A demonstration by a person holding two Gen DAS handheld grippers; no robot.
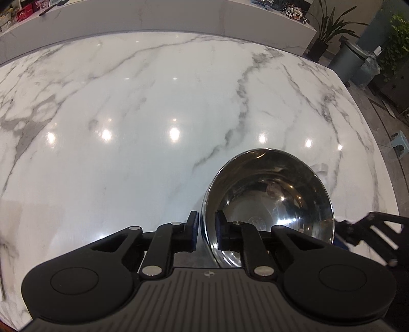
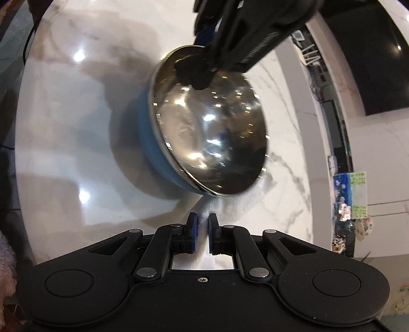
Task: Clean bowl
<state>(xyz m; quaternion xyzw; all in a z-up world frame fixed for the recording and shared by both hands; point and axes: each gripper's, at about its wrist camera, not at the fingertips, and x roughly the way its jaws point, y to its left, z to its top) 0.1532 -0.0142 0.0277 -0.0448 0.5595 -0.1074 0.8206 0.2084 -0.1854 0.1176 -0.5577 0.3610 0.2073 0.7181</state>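
Left gripper (image 1: 206, 231) jaws clamp the empty steel bowl's (image 1: 281, 189) rim.

A white marble countertop (image 1: 153, 107) with grey veins fills most of the left wrist view, spotted with reflected ceiling lights. Along the top edge runs a raised white ledge (image 1: 153, 18). At upper right stand a potted plant (image 1: 329, 28) with long leaves and a grey bin (image 1: 350, 61), with a small pale stool (image 1: 400, 139) lower down. In the right wrist view, colourful papers (image 2: 354, 194) hang at the right edge.
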